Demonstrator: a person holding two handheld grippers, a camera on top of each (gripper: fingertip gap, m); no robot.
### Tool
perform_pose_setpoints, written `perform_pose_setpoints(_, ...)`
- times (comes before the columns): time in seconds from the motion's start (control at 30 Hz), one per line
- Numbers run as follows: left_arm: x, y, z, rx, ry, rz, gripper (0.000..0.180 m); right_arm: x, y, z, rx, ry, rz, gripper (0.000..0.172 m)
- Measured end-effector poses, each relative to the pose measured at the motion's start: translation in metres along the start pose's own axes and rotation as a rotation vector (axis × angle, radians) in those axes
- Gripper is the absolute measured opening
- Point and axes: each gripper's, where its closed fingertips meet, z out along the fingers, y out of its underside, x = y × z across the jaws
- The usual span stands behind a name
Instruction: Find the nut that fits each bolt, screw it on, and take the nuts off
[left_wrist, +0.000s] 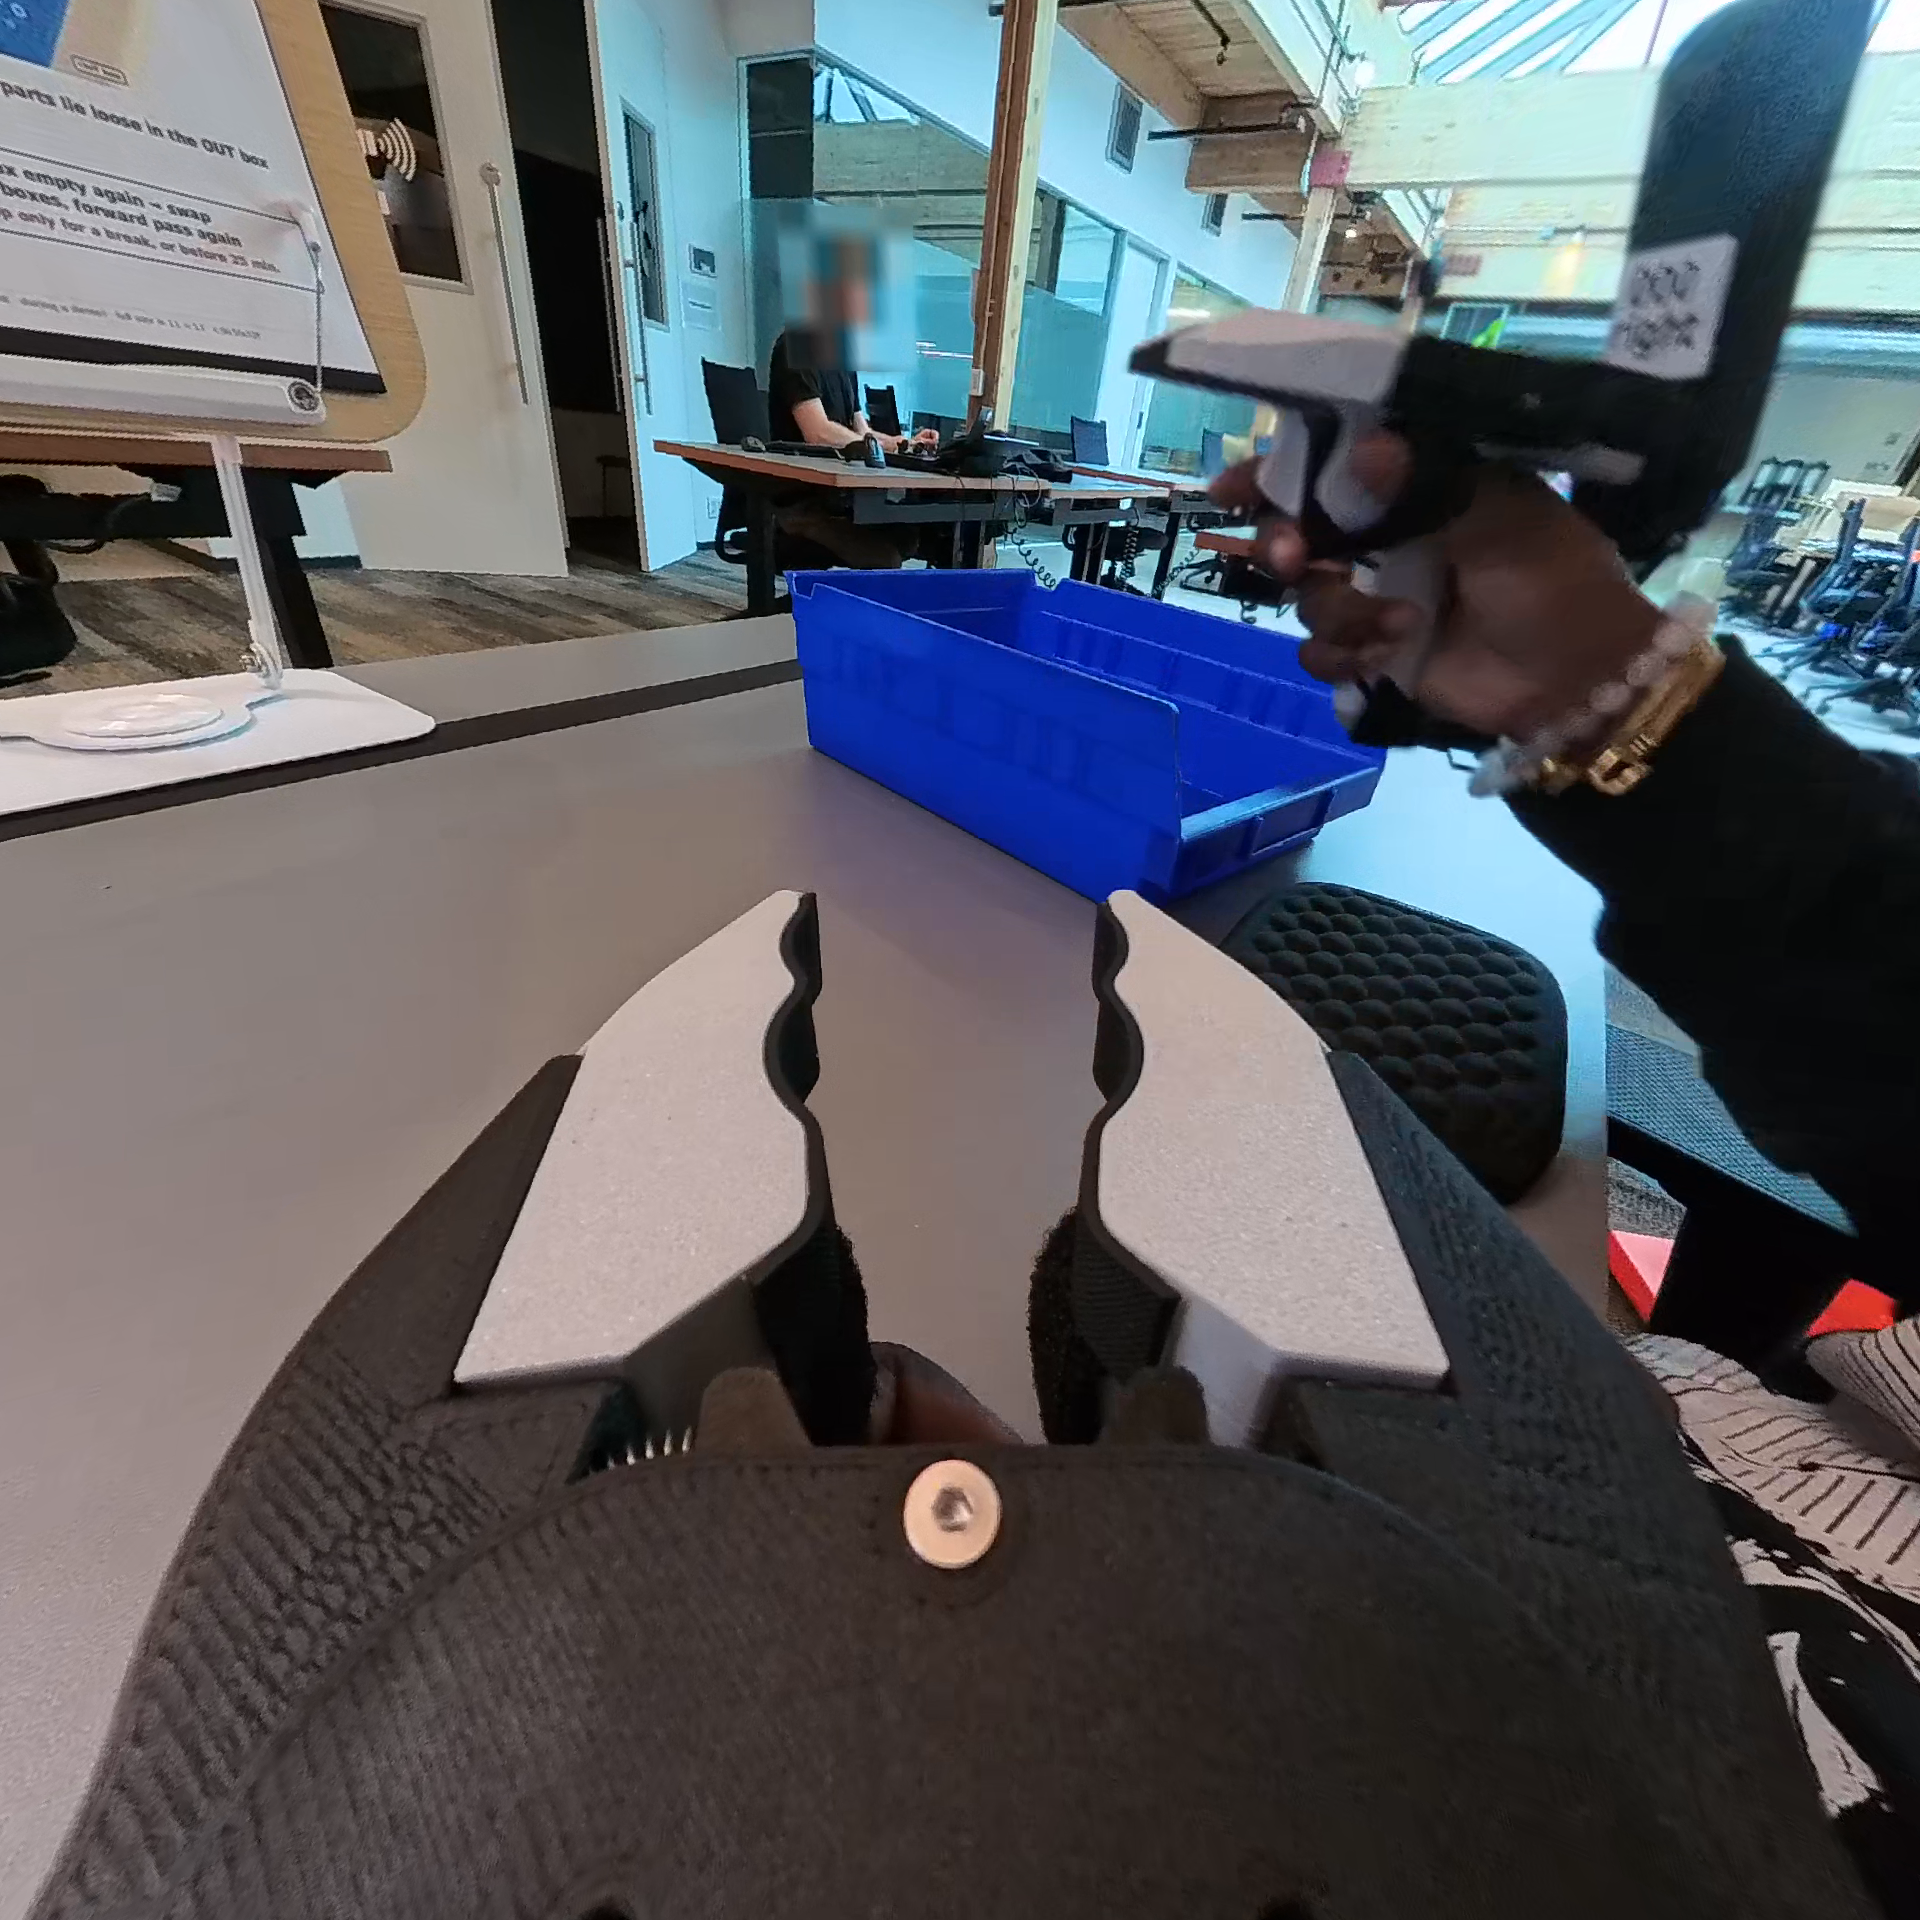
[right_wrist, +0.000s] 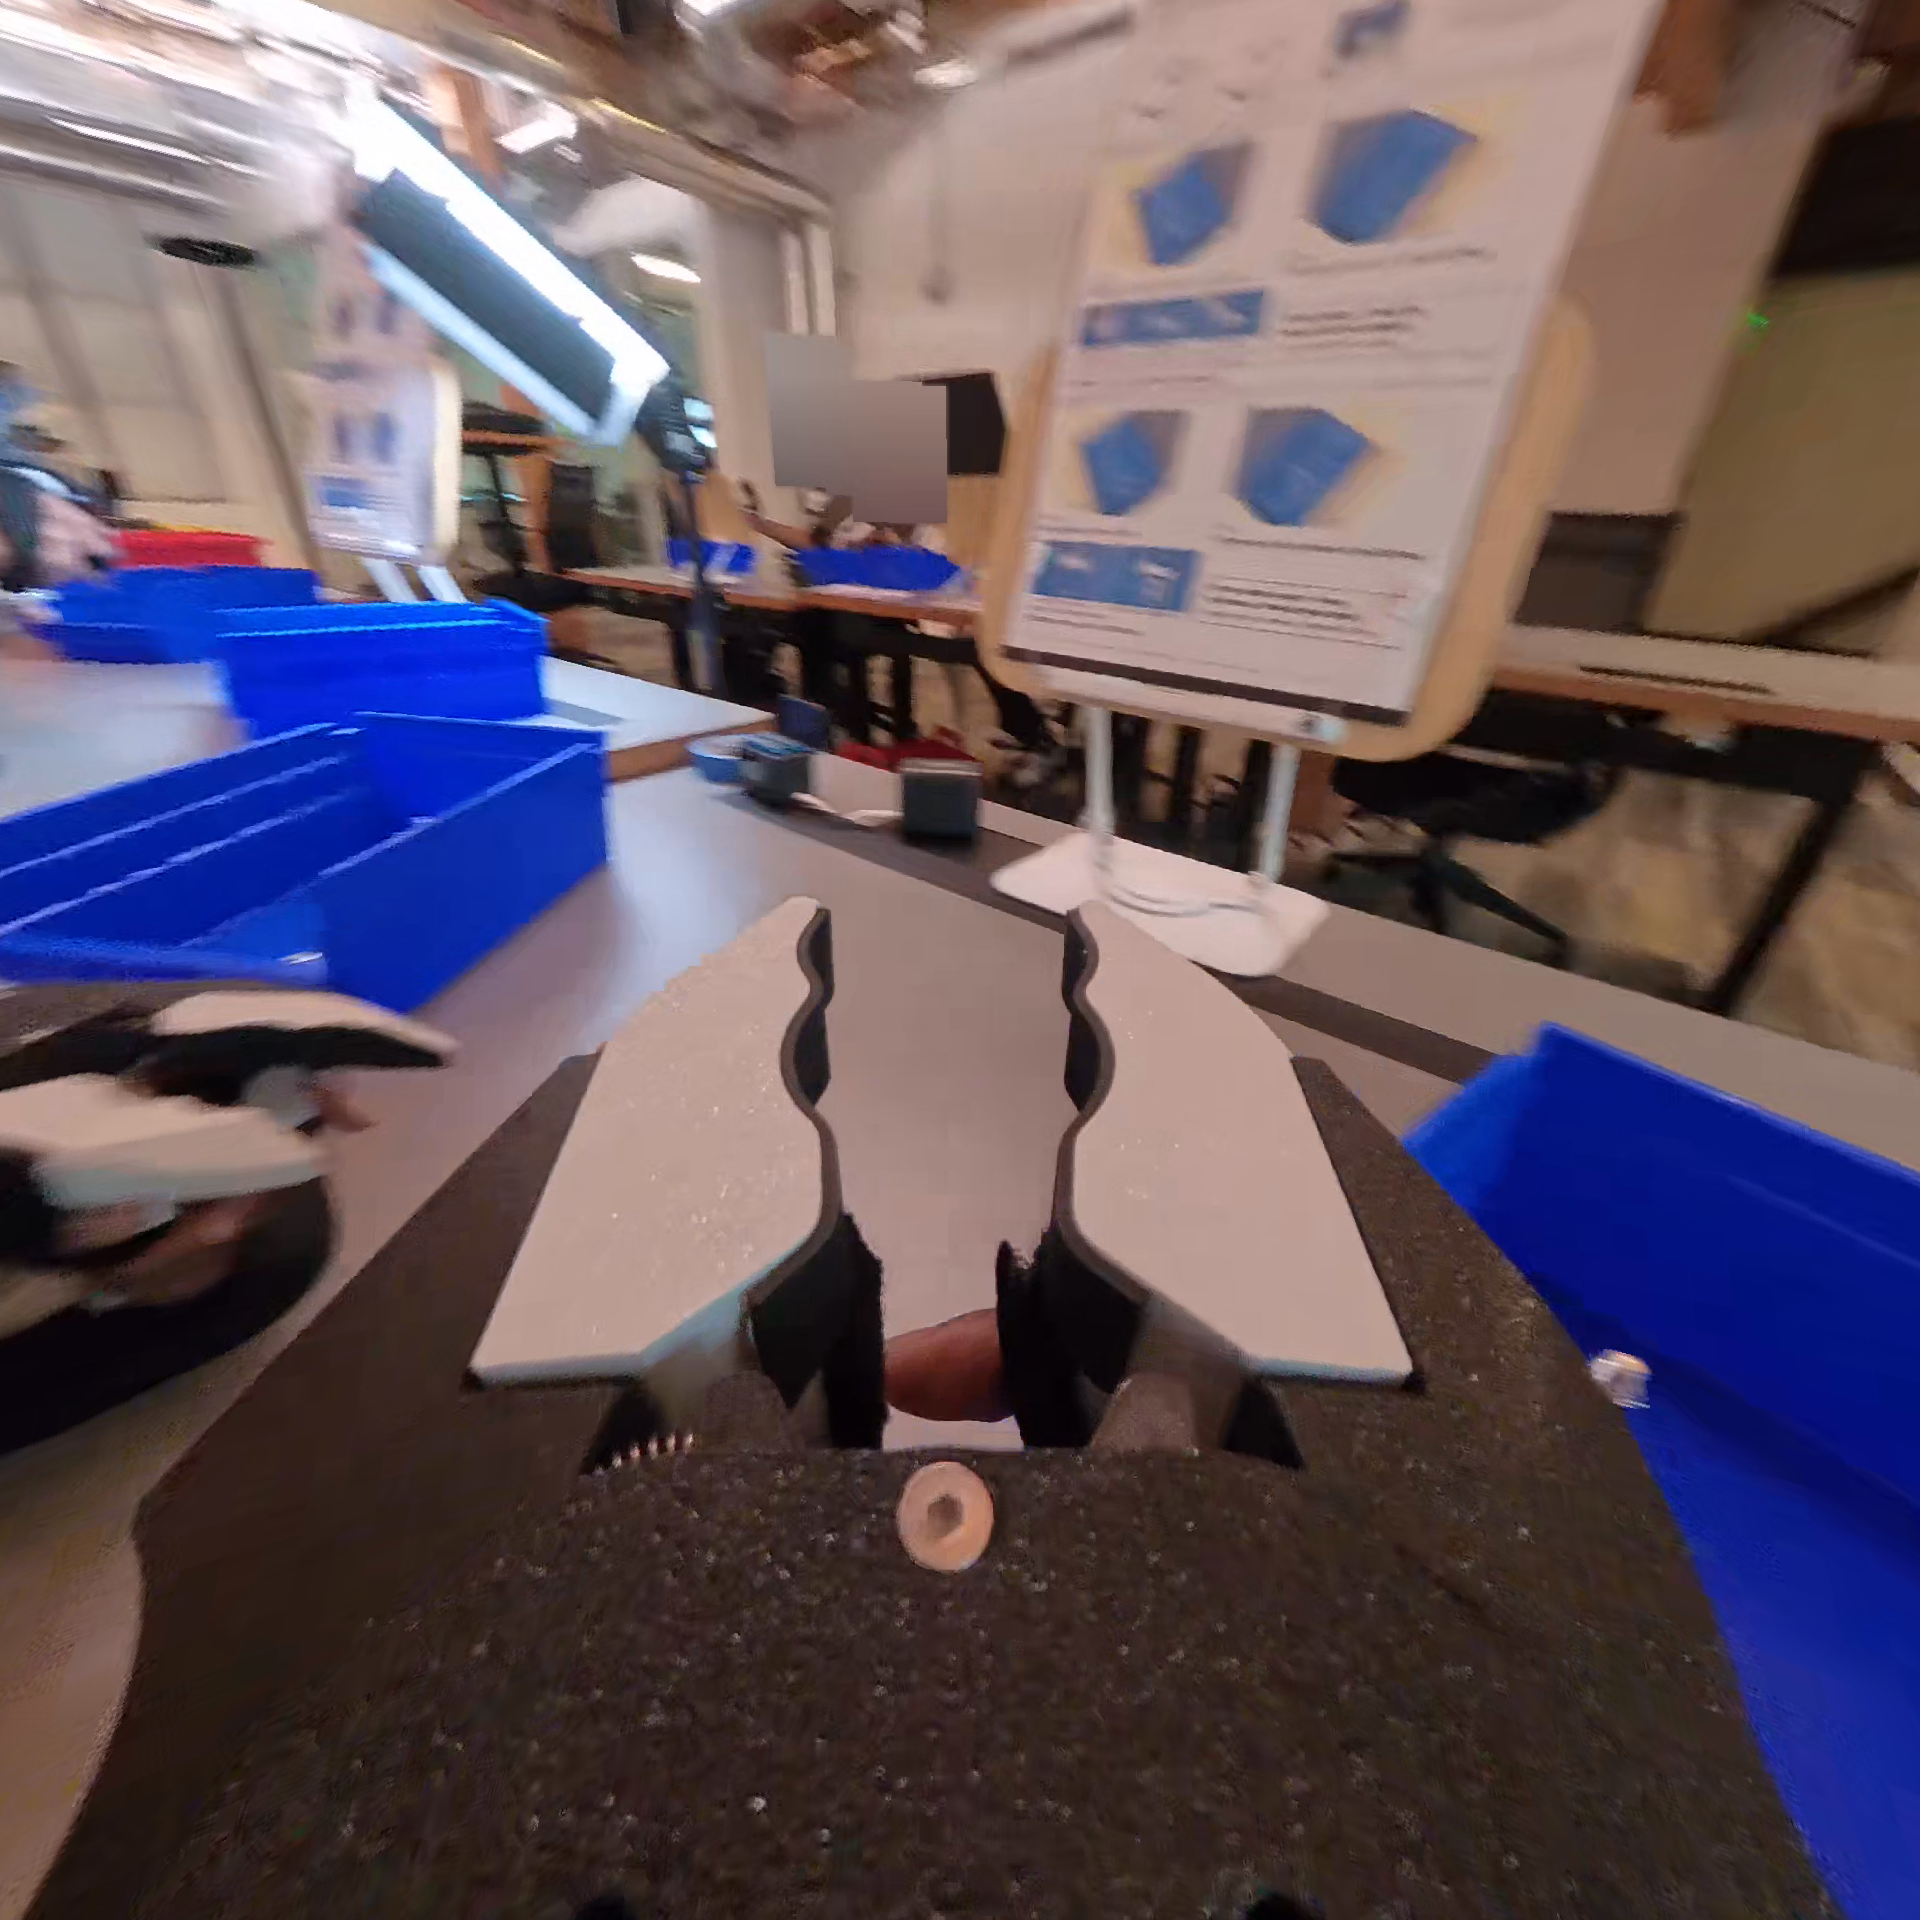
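Both tools, left (left_wrist: 956, 925) and right (right_wrist: 945, 935), stand spread over bare worktop (left_wrist: 416, 987), gripping nothing. Beyond the left tool sits a blue bin (left_wrist: 987, 727); a small nut (right_wrist: 1621, 1377), likely hard, light and slippery, best pinched across flats, lies in the bin (right_wrist: 1714, 1195) right of the right tool.

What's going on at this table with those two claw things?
A person holds a hand-held gripper in each hand over a grey table. The left hand-held gripper and the right one are both open with nothing between their fingers. Blue bins sit on the table. There may be a small metal part in the right-hand bin, but no nut or bolt is being handled.
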Motion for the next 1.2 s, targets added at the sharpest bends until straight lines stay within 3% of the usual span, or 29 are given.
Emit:
perform_pose_setpoints(0.13,0.0,0.0,0.0,0.001,-0.001,0.002,0.05,-0.052,0.029,-0.015,0.028,-0.101,-0.042,0.039)
perform_pose_setpoints(0.3,0.0,-0.007,-0.005,0.038,0.002,-0.013,0.048,-0.08,0.078,-0.017,-0.015,-0.174,-0.055,0.037)
perform_pose_setpoints(0.43,0.001,-0.016,-0.016,0.017,0.039,-0.063,0.046,-0.08,0.076,-0.017,0.021,-0.178,-0.048,0.037)
perform_pose_setpoints(0.53,-0.012,-0.032,-0.036,-0.058,0.012,-0.01,0.046,-0.077,0.077,-0.017,0.033,-0.173,-0.024,0.037)
perform_pose_setpoints(0.7,-0.114,-0.079,-0.107,-0.355,-0.311,0.239,0.045,-0.079,0.074,-0.021,0.069,-0.178,-0.037,0.037)
perform_pose_setpoints(0.83,-0.218,-0.104,-0.173,-0.631,-0.55,0.199,0.045,-0.075,0.072,-0.023,0.092,-0.172,-0.011,0.036)
perform_pose_setpoints(0.93,-0.279,-0.085,-0.208,-0.824,-0.613,-0.012,0.044,-0.074,0.071,-0.024,0.102,-0.171,0.004,0.036)
perform_pose_setpoints(1.07,-0.329,-0.034,-0.241,-1.062,-0.658,-0.274,0.038,-0.076,0.069,-0.025,0.113,-0.19,0.003,0.037)
perform_pose_setpoints(1.2,-0.365,-0.002,-0.271,-1.235,-0.79,-0.343,0.036,-0.081,0.069,-0.027,0.122,-0.216,-0.019,0.038)
